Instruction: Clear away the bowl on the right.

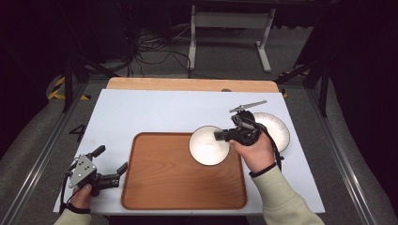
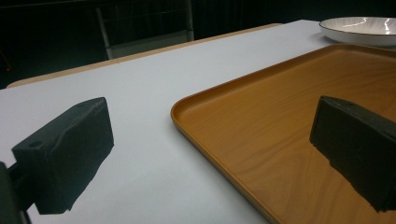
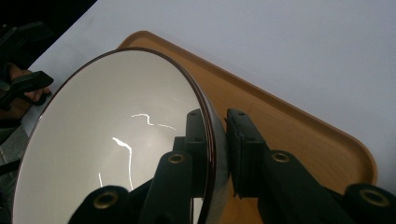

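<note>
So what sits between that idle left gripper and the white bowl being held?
In the high view, between the left gripper and the white bowl lies bare brown wooden tray.

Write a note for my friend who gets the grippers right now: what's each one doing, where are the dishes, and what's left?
Right gripper: shut on the rim of the bowl, one jaw inside, one outside, holding it over the far right corner of the tray.
Left gripper: open, holding nothing, by the tray's near left edge.
Plate: on the table right of the tray, beyond the right hand.
Done: bowl gripped and brought to the tray; I cannot tell whether it is resting on it.
Left, probably: set the bowl down on the tray, let go, then fetch the plate.
</note>
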Available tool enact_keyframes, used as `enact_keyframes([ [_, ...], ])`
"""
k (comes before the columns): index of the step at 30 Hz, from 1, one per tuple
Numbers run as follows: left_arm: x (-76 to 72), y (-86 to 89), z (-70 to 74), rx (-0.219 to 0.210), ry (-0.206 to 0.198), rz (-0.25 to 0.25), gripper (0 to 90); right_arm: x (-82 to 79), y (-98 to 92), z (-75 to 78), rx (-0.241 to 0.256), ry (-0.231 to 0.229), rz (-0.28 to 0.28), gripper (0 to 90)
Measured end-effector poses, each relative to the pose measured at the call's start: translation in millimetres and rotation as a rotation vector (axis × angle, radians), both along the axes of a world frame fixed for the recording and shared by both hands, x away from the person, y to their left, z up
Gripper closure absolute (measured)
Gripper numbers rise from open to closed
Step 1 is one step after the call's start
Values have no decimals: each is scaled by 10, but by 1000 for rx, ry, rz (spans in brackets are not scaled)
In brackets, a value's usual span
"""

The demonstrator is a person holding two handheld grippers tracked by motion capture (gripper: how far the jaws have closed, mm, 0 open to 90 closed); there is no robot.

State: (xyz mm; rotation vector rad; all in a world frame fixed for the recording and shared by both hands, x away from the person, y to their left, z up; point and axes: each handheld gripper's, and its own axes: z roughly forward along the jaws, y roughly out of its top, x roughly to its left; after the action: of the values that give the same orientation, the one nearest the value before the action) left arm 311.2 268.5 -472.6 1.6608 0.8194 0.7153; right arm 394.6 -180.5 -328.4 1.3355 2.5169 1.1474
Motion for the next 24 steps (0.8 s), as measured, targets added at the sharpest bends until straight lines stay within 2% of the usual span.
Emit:
enact_keyframes([
  [14, -1, 3, 0, -2, -2, -2, 2, 13, 385, -57, -7, 25, 73, 798],
  [24, 0, 4, 0, -2, -1, -1, 3, 8, 485, -123, 26, 41, 93, 797],
])
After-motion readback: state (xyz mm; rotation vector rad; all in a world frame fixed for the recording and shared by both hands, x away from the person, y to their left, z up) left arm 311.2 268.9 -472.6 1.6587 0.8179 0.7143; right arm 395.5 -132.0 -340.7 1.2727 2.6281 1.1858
